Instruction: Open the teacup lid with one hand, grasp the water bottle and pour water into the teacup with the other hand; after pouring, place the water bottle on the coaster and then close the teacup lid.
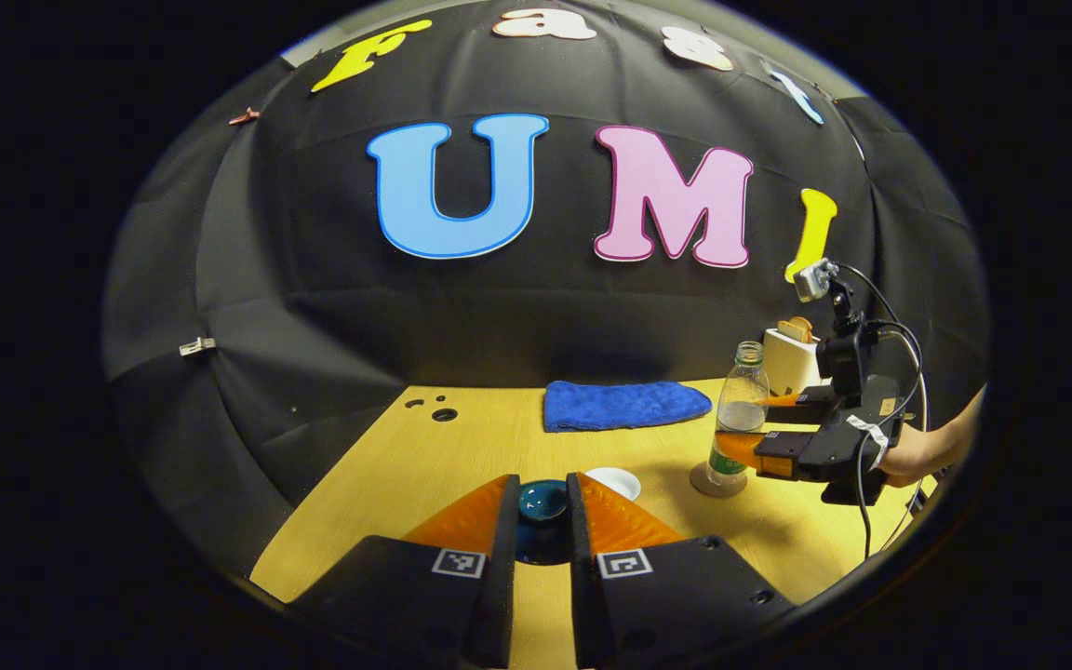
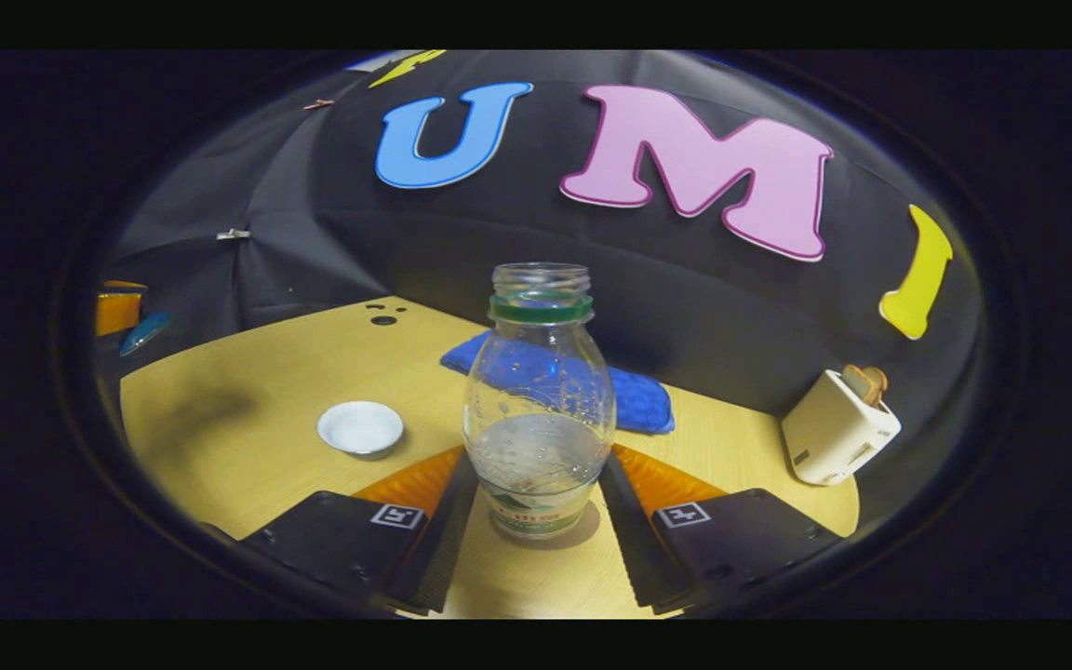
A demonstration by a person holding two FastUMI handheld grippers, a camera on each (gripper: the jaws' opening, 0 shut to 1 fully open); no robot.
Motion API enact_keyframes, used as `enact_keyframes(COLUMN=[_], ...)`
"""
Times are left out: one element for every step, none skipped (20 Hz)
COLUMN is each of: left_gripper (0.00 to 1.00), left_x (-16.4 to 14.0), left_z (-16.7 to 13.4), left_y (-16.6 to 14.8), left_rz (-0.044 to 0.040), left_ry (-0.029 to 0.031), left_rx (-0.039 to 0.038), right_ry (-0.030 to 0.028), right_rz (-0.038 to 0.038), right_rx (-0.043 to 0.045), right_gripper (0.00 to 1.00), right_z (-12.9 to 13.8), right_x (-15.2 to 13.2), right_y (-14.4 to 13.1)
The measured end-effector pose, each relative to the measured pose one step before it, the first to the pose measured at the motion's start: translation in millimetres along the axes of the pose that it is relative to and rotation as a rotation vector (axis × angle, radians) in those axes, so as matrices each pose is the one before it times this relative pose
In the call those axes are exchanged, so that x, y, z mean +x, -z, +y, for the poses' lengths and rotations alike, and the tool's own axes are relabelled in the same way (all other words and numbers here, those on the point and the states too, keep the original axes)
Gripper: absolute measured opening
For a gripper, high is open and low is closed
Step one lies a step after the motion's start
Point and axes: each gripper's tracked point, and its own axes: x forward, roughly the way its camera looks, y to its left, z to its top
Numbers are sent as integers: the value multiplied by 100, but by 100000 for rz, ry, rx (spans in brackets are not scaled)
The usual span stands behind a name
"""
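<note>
Lid: the dark blue lid (image 1: 542, 500) is clamped between the fingers of the left gripper (image 1: 542, 521), held up off the table (image 1: 462, 456); so it is off the cup.
Cup: the white cup (image 1: 614, 481) stands uncovered on the table, just beyond the left gripper and a little to its right; in the right gripper view it is at (image 2: 360, 427), left of the bottle. Whether it holds water I cannot tell.
Bottle: the clear bottle (image 2: 539, 400) stands upright, uncapped, with water in its lower part. In the left gripper view it (image 1: 739, 419) rests on a round coaster (image 1: 715, 482), right of the cup.
Right gripper: the right gripper (image 2: 536, 498) has its fingers either side of the bottle's lower body, very close. Whether they press on it or have let go I cannot tell. In the left gripper view it (image 1: 748, 426) reaches in from the right, held by a hand (image 1: 917, 453).
Done, by my reading: lid opened; the bottle on the coaster suggests pouring is over, though it may equally not have begun.
Left: release the bottle if it is gripped, then set the lid back on the cup.
Bystanders: blue cloth (image 1: 624, 405) at the far edge, toaster (image 2: 838, 426) far right.
</note>
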Motion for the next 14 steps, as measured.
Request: enact_keyframes(left_gripper=[29, 29, 26, 29, 29, 29, 29, 26, 26, 29, 29, 29, 29, 29], left_x=[34, 67, 53, 22, 3, 28, 55, 86, 76, 164, 23, 92, 115, 160], left_z=[-271, -145, -208, -171, -166, -146, -132, -111, -132, -136, -120, -165, -243, -88], left_y=[69, -51, 16, -143, -54, -193, 45, -154, 24, -92, 7, -116, -33, -158], left_rz=[228, 394, 379, 231, 92, 4, 46, -56, 14, 89, -24, 16, -118, -41], left_ry=[353, 357, 341, 431, 392, 558, 257, 257, 237, 237, 148, 283, 341, 353], left_rx=[262, 202, 204, 350, 535, 654, 731, 340, -33, -183, -129, -44, 77, 201], right_ry=[234, 241, 1208, 881, 575, 202, 303, 95, 158, -102, -94, 137, 446, -404], right_rz=[769, 539, 558, 256, 378, -446, -338, -164, 99, -115, 169, 25, 402, 974], right_rx=[1394, 1362, 580, 1008, 935, 985, 1174, 950, 481, 108, -185, 31, 131, 612], right_gripper=[75, 75, 75, 75, 75, 75, 75, 75, 75, 75, 76, 77, 78, 80], right_z=[-177, -149, -377, -309, -207, -83, -98, -85, -190, 21, -99, -53, -103, 142], right_x=[307, 223, 201, 212, 57, 82, 310, -97, 199, -95, 149, -35, 82, 14], right_y=[694, 426, 402, 190, 192, -29, 19, 11, -18, 71, 8, 15, 112, 253])
